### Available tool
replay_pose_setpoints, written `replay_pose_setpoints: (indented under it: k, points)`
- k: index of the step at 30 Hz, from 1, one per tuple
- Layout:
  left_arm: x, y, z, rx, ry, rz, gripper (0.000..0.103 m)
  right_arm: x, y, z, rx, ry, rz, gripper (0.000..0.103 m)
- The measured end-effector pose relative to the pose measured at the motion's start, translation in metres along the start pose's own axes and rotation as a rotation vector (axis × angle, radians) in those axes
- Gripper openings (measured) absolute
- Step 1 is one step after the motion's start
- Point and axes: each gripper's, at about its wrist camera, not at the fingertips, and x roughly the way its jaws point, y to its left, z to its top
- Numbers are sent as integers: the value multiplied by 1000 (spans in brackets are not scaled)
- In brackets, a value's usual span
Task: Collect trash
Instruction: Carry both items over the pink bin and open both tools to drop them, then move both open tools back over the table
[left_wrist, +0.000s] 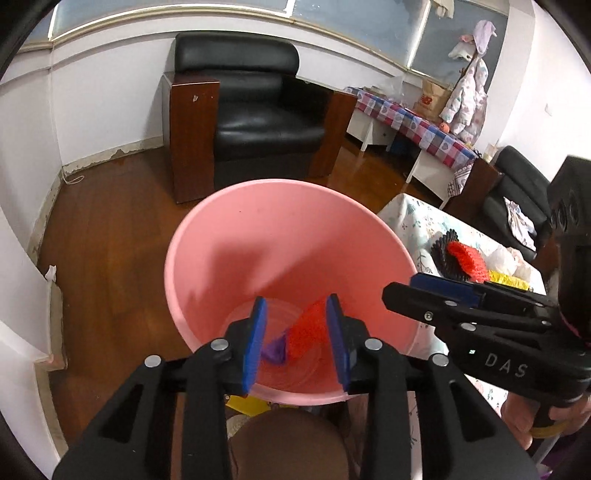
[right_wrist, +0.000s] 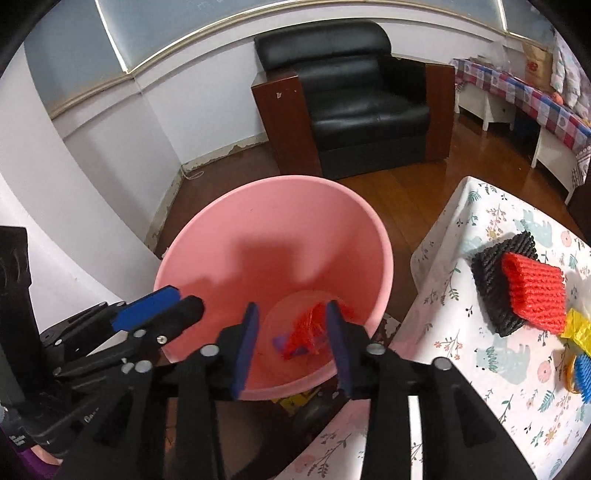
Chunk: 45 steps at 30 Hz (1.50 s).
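Tongs are both hanging parted and empty over the pink bin (left_wrist: 258, 229): I'm seeing my left gripper (left_wrist: 297, 341), my right gripper (right_wrist: 291, 345), red netting (right_wrist: 308, 330) lying at the bottom.

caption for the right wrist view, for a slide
Open hand-held gripper above a pink bin holding red netting.

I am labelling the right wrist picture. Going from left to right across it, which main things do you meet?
Left gripper → pink bin → right gripper, open over the bin → black foam net → red foam net on the table.
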Motion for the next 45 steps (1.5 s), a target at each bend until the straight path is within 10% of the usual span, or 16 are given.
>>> replay_pose_setpoints:
  k: [22,45]
  points:
    - [-13,-58,-2,72,-39,-91,33,-86,-41,-54,49,-141,-63,43]
    - [23,-194,-18,292,72,-307,33,-187,-191,-144,340,-247,-369,43]
